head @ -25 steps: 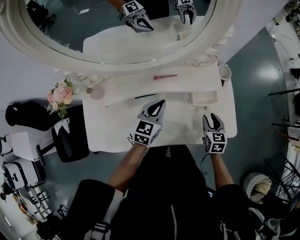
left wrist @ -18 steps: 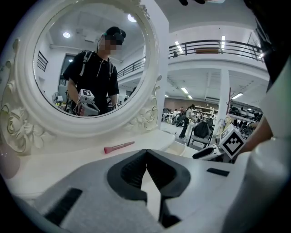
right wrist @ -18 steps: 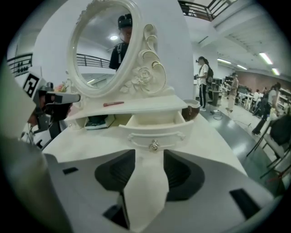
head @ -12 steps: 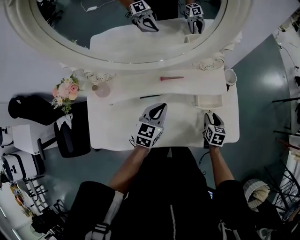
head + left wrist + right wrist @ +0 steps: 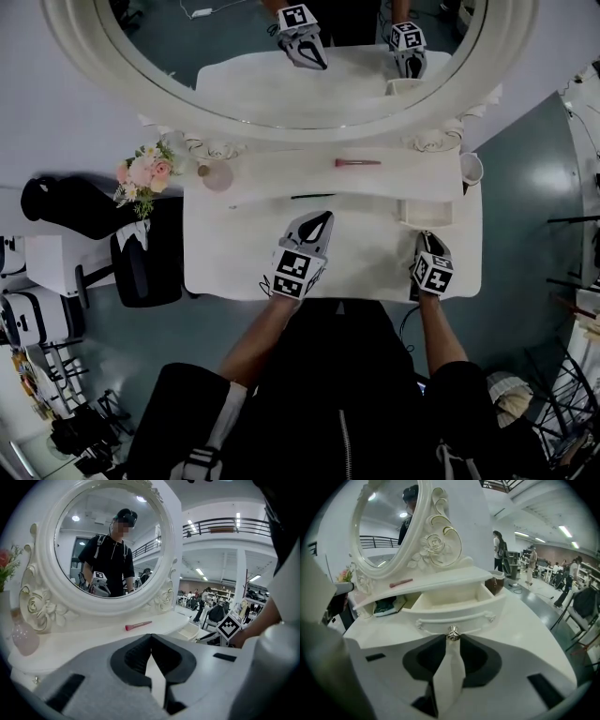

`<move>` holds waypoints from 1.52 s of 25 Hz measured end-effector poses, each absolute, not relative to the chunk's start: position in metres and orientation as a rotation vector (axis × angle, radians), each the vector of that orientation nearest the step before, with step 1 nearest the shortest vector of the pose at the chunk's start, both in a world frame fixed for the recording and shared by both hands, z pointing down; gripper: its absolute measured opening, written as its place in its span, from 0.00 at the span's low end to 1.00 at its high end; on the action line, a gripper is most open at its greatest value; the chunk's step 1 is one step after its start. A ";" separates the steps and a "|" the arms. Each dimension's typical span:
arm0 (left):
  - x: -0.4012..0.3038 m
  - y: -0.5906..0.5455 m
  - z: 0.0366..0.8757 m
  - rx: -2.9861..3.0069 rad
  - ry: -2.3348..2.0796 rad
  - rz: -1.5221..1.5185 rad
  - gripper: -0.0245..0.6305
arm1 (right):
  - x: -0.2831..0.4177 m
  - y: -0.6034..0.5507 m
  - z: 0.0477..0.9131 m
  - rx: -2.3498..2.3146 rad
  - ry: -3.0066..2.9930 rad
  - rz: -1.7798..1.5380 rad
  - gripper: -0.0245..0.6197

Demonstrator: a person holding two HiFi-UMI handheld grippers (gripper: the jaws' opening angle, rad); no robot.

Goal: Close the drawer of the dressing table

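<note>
The white dressing table (image 5: 234,258) has its small right-hand drawer (image 5: 418,211) pulled out, open and empty inside (image 5: 450,597). My right gripper (image 5: 428,238) points down at the drawer front. Its jaws are closing, and the silver drawer knob (image 5: 452,633) sits between the tips of the right gripper (image 5: 452,638), which touch it on both sides. My left gripper (image 5: 322,219) hovers over the middle of the tabletop. In its own view the left gripper (image 5: 150,637) is shut with nothing held, its tips together.
A large oval mirror (image 5: 281,117) stands behind the shelf. A pink brush (image 5: 357,162) lies on the shelf, a black pen (image 5: 314,196) under it. A pink bottle (image 5: 217,175) and flowers (image 5: 142,173) stand at left, a cup (image 5: 472,169) at right. A black chair (image 5: 141,262) stands left.
My right gripper has dropped toward the drawer front and its jaws have narrowed around the knob. The left gripper has drifted slightly over the tabletop, still shut.
</note>
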State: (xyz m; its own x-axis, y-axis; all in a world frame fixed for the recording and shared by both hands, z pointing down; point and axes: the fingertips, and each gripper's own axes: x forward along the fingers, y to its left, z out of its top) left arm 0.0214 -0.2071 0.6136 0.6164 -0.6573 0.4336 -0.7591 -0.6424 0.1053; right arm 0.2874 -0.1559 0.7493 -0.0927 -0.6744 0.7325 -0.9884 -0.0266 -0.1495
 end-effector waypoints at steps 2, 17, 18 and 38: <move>0.020 -0.210 0.612 2.566 -1.159 0.515 0.05 | 0.287 -0.157 0.746 1.739 -1.813 0.920 0.19; 0.008 -0.220 0.607 2.541 -1.216 0.501 0.05 | 0.288 -0.174 0.744 1.727 -1.830 0.923 0.18; 0.007 -0.221 0.607 2.537 -1.221 0.500 0.05 | 0.288 -0.177 0.744 1.728 -1.832 0.920 0.18; -0.017 -0.239 0.607 2.463 -1.328 0.489 0.05 | 0.287 -0.233 0.746 1.692 -1.861 0.902 0.19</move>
